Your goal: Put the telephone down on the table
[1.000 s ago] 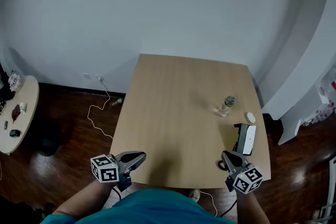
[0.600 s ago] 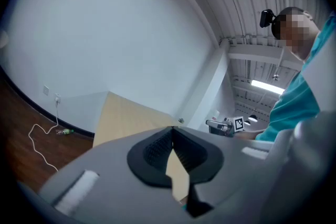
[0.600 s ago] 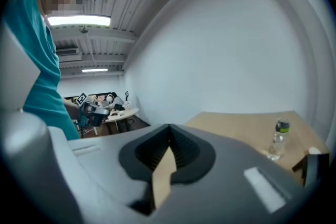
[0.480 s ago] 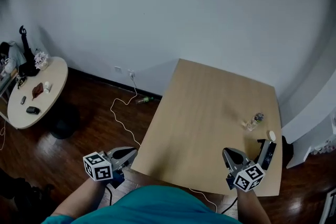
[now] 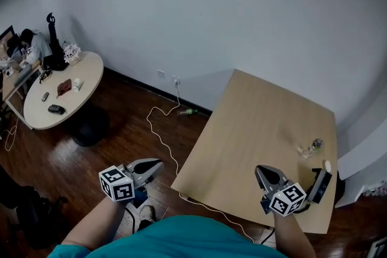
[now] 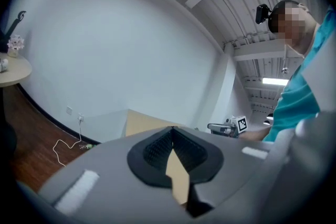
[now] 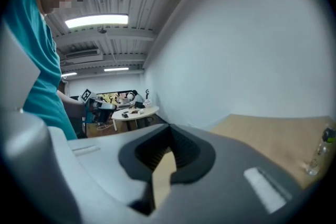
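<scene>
The telephone [image 5: 320,185], a dark base with a white handset, lies at the wooden table's [image 5: 260,130] near right edge. Just left of it, over the table's front edge, my right gripper [image 5: 264,172] is shut and empty. My left gripper [image 5: 155,164] is shut too and holds nothing, out over the wooden floor left of the table. In the left gripper view the shut jaws [image 6: 172,129] point at the table [image 6: 140,122] and the right gripper [image 6: 227,127]. The right gripper view shows its shut jaws [image 7: 170,128] over the tabletop [image 7: 268,134].
A small clear bottle [image 5: 309,147] and a white oval thing [image 5: 327,165] lie on the table behind the telephone. A white cable [image 5: 158,130] trails over the floor from a wall socket. A round side table [image 5: 59,89] with small items stands far left.
The head view has swung left: the table slid to the right of the picture and the round side table came in. The left gripper went from the table's front corner to over the floor.
</scene>
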`<state>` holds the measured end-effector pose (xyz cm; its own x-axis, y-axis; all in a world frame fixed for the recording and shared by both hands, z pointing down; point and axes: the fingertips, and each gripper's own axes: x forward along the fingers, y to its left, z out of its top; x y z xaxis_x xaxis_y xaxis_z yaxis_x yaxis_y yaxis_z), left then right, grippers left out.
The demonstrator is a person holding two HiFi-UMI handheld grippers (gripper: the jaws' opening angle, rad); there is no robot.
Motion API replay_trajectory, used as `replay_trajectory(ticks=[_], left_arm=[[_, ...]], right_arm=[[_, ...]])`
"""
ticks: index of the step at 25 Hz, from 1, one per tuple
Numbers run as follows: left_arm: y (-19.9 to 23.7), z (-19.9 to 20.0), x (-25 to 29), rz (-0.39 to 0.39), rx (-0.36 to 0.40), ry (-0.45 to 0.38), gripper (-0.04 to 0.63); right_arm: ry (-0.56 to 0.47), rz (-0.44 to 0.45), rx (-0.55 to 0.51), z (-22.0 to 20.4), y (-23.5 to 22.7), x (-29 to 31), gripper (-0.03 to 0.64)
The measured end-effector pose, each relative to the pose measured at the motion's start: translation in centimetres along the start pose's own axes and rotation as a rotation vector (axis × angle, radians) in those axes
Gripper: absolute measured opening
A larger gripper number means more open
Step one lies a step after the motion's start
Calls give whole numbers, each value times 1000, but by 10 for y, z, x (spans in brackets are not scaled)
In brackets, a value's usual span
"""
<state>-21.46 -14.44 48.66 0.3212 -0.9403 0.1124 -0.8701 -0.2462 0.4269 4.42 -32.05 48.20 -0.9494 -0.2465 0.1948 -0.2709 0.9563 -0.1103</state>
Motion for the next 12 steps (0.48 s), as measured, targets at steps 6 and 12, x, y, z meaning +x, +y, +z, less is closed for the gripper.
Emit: replay_trajectory(ticks=[6,12], left_arm=[[62,20,-71,11,184,6,6],[120,50,-138,-42,283,47,6]], right_arm=[[-4,-52,-19,11,69,65,2],[-21,-109,-1,22,151,128,2]])
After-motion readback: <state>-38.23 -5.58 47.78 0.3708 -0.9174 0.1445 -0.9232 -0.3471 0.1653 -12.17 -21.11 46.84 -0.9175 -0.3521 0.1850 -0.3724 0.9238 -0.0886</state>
